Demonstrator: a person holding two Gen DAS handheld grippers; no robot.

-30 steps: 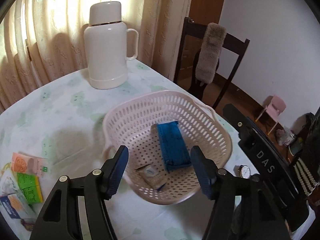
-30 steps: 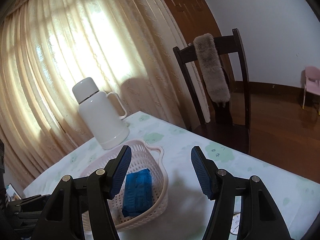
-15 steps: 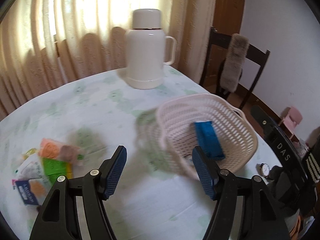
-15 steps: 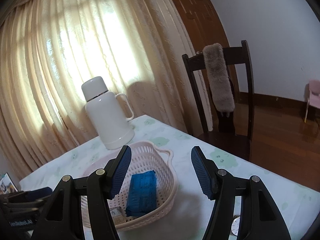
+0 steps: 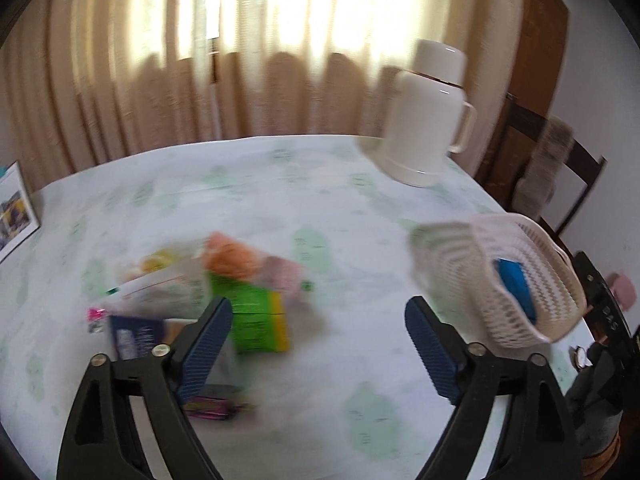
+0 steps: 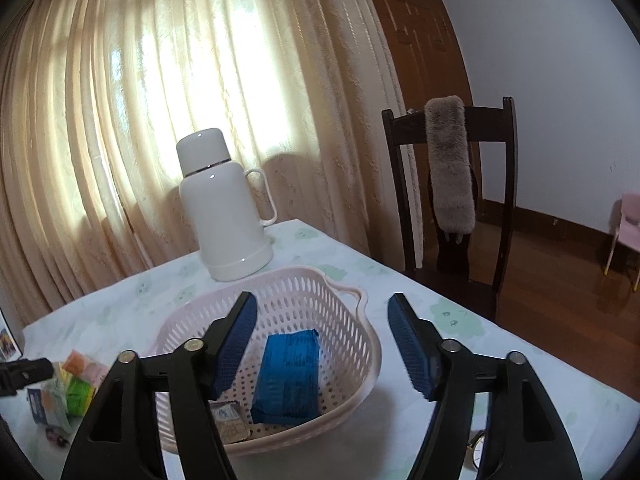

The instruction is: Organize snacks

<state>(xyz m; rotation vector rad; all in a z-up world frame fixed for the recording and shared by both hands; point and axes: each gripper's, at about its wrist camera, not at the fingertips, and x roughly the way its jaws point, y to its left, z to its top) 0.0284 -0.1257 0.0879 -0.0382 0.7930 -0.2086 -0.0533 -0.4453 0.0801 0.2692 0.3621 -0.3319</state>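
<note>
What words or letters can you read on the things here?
"DAS": white letters, faint and blurred, on the black right gripper at the edge of the left wrist view.
Blue packet in the basket: print too small to read.
Small packet beside it: unreadable.
Snack packets on the table: motion-blurred, unreadable.
Nothing else carries readable text.
</note>
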